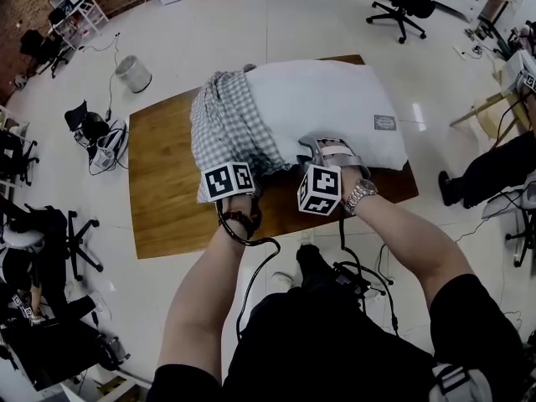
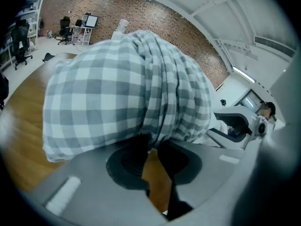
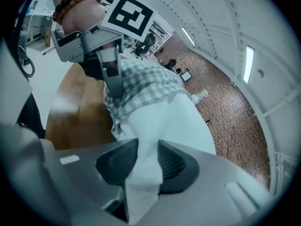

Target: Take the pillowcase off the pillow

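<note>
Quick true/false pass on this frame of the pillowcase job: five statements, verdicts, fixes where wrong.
1. The pillowcase is fully off the pillow. False: it is bunched over one end of the pillow.
2. The right gripper pinches white pillow fabric. True.
3. The pillow lies on a wooden table. True.
4. The pillowcase is plain blue. False: it is a grey-and-white check.
5. The left gripper is on the bare pillow. False: its tips are at the pillowcase.

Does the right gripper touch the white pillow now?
Touching. The right gripper view shows the right gripper pinching a fold of the white pillow between its jaws.
</note>
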Action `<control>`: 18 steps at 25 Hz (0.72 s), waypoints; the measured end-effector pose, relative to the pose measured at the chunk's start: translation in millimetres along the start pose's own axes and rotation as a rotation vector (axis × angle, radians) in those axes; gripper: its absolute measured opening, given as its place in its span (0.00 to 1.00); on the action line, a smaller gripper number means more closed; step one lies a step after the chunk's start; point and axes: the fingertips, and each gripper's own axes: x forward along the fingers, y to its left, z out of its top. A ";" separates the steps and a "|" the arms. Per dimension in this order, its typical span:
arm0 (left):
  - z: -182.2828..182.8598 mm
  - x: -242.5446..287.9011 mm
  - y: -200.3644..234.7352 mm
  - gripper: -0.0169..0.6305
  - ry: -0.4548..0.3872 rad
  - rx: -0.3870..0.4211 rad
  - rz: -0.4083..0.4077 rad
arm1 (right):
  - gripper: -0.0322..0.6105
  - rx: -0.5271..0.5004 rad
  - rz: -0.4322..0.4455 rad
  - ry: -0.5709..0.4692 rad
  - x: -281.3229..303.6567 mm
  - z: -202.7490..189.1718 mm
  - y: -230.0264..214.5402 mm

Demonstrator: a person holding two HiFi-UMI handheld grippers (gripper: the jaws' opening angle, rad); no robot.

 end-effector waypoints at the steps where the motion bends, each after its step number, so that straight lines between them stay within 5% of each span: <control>1: 0.3 -1.3 0.8 0.11 -0.006 0.006 0.002 | 0.21 0.004 -0.010 0.002 -0.5 -1.9 -1.7; 4: 0.8 -8.9 -1.6 0.07 -0.028 0.036 0.016 | 0.09 0.014 -0.031 -0.004 -8.8 -9.7 -5.0; 18: 4.5 -82.5 47.2 0.06 -0.103 0.024 0.098 | 0.08 0.000 -0.096 -0.022 -53.6 -17.7 -24.6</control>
